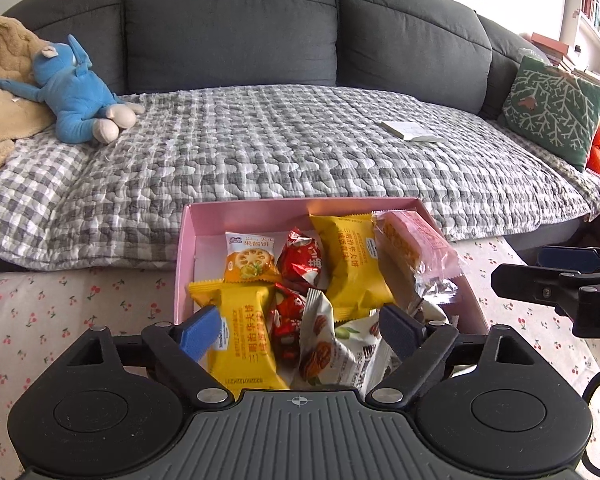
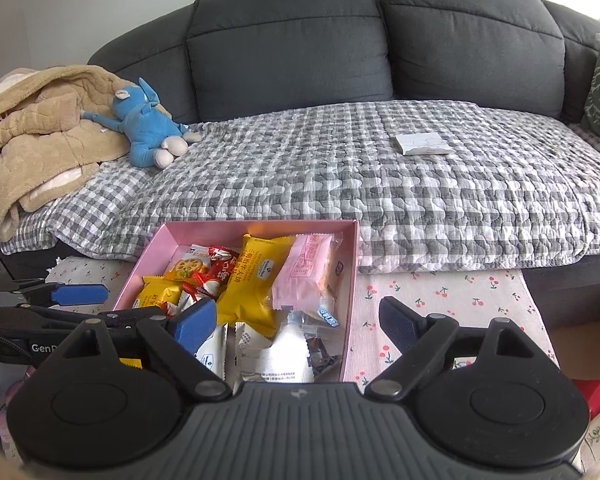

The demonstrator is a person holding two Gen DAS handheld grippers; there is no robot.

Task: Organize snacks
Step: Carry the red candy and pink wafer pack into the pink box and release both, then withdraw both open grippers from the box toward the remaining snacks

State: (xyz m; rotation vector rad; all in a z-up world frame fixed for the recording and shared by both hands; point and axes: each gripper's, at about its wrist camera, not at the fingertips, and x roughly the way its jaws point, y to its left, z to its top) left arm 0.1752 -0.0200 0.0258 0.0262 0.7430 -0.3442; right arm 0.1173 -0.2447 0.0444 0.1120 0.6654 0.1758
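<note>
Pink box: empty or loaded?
Loaded. The pink box holds yellow, red, pink and white snack packets piled across most of its floor; both open grippers, left gripper and right gripper, hold nothing.

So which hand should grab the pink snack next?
Probably the right. The right gripper hangs open with the pink snack just ahead of it in the pink box. The left gripper sits over the yellow packs.
</note>
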